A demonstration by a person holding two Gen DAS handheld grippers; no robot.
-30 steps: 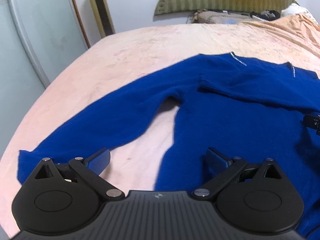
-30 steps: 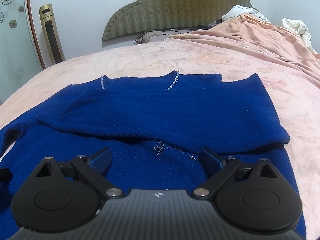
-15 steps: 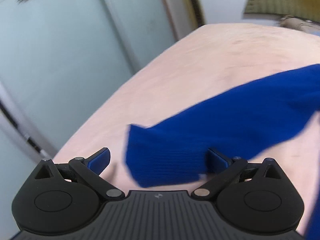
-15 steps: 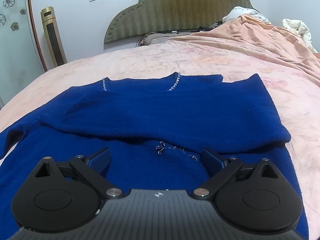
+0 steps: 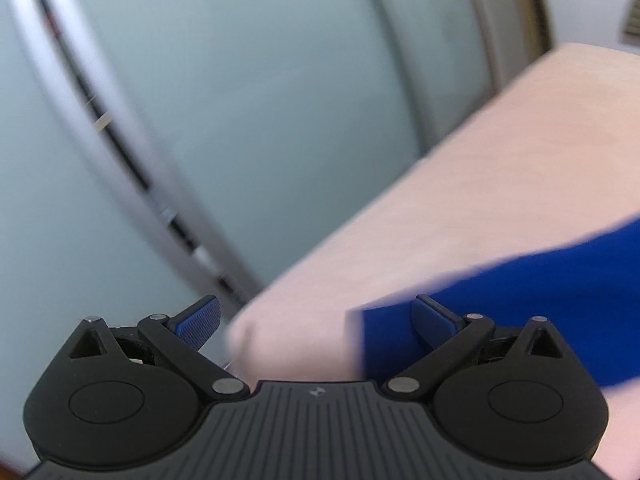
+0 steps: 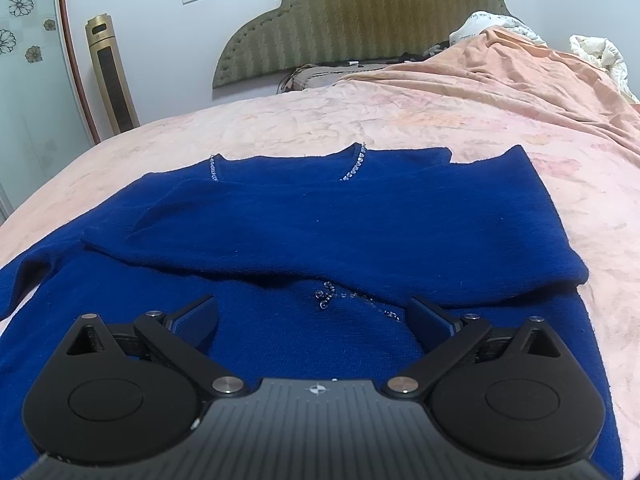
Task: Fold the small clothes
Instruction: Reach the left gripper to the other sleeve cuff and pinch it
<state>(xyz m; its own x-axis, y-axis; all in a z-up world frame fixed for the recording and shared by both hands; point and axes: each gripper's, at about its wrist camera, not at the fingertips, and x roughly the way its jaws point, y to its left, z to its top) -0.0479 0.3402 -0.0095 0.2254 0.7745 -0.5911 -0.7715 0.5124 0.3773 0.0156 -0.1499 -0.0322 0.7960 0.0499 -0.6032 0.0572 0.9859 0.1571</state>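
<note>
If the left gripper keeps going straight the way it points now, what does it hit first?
Probably the pink bedspread near the bed's edge; the open left gripper has the blue sweater cuff just right of centre. Blur makes depth unclear.

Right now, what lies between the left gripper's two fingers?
Left wrist view: mostly bare pink bedspread; the blue sweater's sleeve end reaches only the right finger. Left gripper is open.

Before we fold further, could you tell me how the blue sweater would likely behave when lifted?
The blue sweater is probably floppy: it lies draped and creased on the bed. Its fuzzy knit likely grips rather than slips.
</note>
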